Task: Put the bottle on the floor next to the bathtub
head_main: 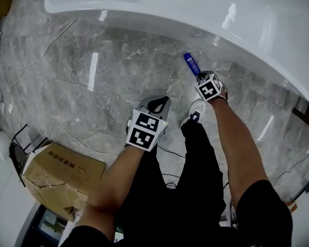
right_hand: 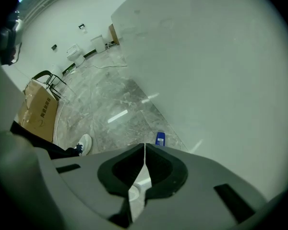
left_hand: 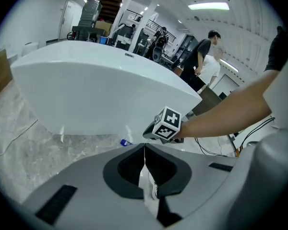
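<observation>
grey marble floor [head_main: 67, 102] meets a white tub [head_main: 170, 6], and we see the blue bottle [head_main: 191, 64] on the floor just beside it. our left gripper [head_main: 160, 103] and right gripper [head_main: 201, 76] have jaws pressed together, empty.

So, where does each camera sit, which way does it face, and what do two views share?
Head view: on the person's head, facing steeply down at floor, bathtub and bottle; shows both forearms, legs, left claw, right claw.
Left gripper view: on the left claw, facing the bathtub's side; shows the right forearm.
Right gripper view: on the right claw, facing down along the bathtub; shows a shoe.
Shared: all three see the bottle.
</observation>
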`<state>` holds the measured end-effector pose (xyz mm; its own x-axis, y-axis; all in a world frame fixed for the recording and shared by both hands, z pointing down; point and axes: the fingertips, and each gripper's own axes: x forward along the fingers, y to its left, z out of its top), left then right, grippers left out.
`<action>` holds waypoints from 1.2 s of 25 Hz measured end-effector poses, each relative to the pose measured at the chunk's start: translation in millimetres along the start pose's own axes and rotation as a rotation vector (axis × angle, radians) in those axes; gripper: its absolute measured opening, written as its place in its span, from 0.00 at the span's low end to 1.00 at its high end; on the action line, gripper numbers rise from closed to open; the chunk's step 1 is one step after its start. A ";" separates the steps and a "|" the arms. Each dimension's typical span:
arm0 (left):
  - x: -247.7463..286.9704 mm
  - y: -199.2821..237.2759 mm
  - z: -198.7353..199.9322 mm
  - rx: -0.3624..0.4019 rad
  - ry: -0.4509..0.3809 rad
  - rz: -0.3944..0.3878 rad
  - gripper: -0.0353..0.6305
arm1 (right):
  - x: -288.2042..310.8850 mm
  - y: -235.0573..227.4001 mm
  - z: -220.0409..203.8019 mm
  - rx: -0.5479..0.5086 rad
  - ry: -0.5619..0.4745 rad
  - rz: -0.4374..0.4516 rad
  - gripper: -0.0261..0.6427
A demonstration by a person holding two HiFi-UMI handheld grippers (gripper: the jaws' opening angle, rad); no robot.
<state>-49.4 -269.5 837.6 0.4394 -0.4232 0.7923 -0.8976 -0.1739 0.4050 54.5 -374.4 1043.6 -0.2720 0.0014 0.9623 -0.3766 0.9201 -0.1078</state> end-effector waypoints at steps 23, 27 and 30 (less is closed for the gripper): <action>-191.9 -145.4 169.3 0.060 -0.211 -0.035 0.08 | -451.6 78.1 64.6 0.361 -0.650 0.299 0.10; -217.6 -182.8 189.0 0.084 -0.280 -0.048 0.08 | -513.5 81.9 57.0 0.351 -0.738 0.307 0.10; -227.5 -206.3 197.7 0.098 -0.311 -0.054 0.08 | -540.8 76.5 45.1 0.369 -0.779 0.280 0.10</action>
<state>29.2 -313.1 483.6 0.4685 -0.6596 0.5877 -0.8791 -0.2818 0.3845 132.7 -322.4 503.6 -0.8680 -0.1823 0.4619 -0.4297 0.7418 -0.5148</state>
